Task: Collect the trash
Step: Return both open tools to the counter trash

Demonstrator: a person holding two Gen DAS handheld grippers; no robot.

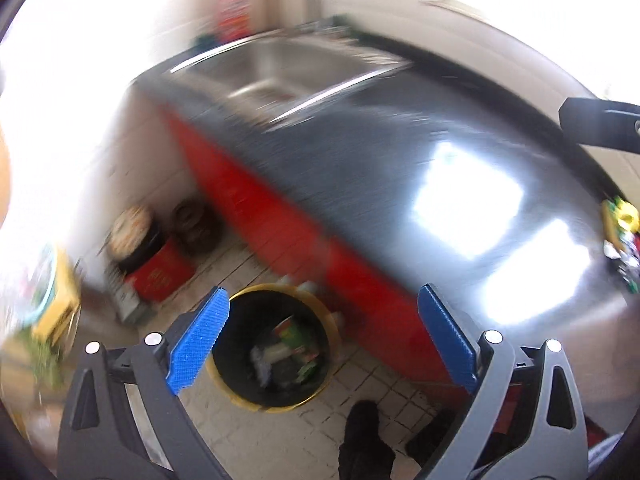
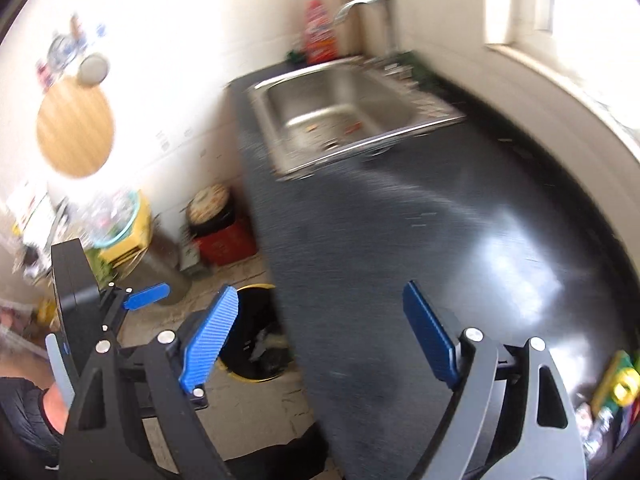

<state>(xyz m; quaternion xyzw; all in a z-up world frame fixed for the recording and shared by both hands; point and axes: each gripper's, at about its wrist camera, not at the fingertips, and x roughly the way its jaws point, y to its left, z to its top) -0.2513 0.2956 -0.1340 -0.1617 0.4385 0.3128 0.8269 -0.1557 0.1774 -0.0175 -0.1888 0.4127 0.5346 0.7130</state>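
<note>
The trash bin [image 1: 276, 346] sits on the tiled floor [image 1: 360, 396] at about six o'clock in my left wrist view: yellow rim, black liner, wrappers and crumpled bits [image 1: 288, 354] lying inside. I see it tucked against the foot of the red cabinet front [image 1: 280, 216]. My left gripper [image 1: 322, 338] hangs over it, blue pads spread wide, nothing between them. In the right wrist view the bin [image 2: 256, 340] peeks out at seven o'clock, half hidden behind the counter edge. My right gripper [image 2: 320, 334] is spread wide as well, released, empty, over the dark countertop [image 2: 440, 240]. At four o'clock there, at the counter's far right end, I make out a colourful pile of packaging [image 2: 620, 388], too blurred to name. The steel sink [image 2: 340, 116] lies at twelve o'clock, faucet [image 2: 356, 4] above it. Left of the cabinet, at nine o'clock, a red box [image 2: 226, 244] stands on the floor with a black container on top.
</note>
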